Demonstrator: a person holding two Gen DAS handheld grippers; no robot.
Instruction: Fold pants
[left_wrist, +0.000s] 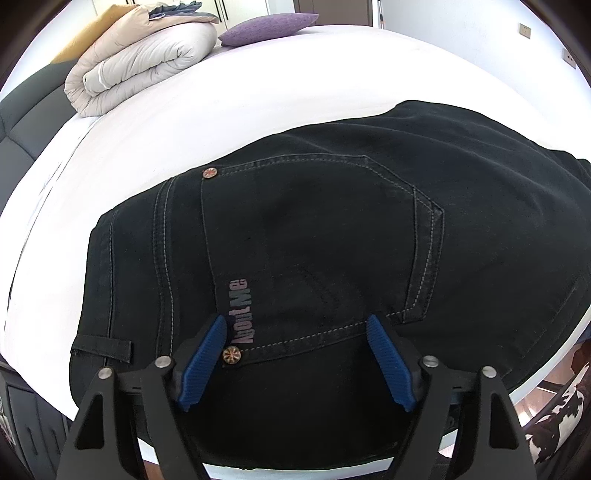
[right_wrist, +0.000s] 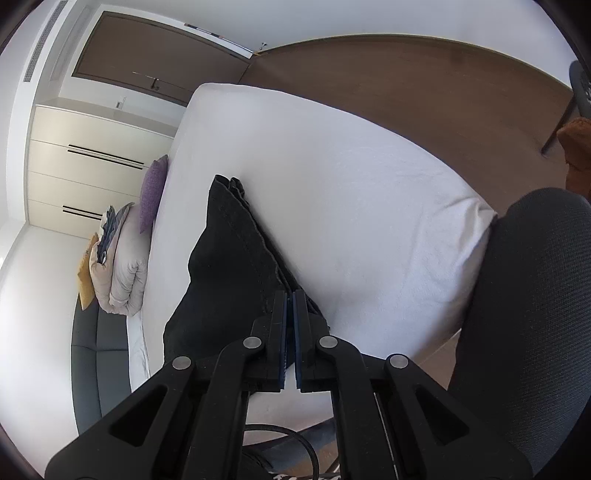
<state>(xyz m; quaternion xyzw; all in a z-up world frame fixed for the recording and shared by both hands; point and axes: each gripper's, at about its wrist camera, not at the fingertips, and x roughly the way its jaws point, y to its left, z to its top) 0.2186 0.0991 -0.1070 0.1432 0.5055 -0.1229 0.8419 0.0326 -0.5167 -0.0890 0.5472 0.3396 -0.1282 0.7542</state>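
Black jeans (left_wrist: 332, 229) lie flat on the white bed (left_wrist: 258, 92), back pocket up, with a pink label and copper rivets. My left gripper (left_wrist: 295, 319) hangs just above the pocket's lower edge, open; its blue pads (left_wrist: 203, 362) straddle the cloth without pinching it. In the right wrist view the stacked leg ends of the jeans (right_wrist: 229, 266) stretch away across the bed (right_wrist: 351, 203). My right gripper (right_wrist: 290, 293) is shut right over their near end. No cloth shows between its pads.
A rolled beige duvet (left_wrist: 144, 70) and a purple pillow (left_wrist: 269, 27) sit at the bed's far end, beside a dark padded headboard (left_wrist: 22, 129). A grey chair back (right_wrist: 524, 314) stands close on the right. A black cable (right_wrist: 295, 443) lies on the floor below.
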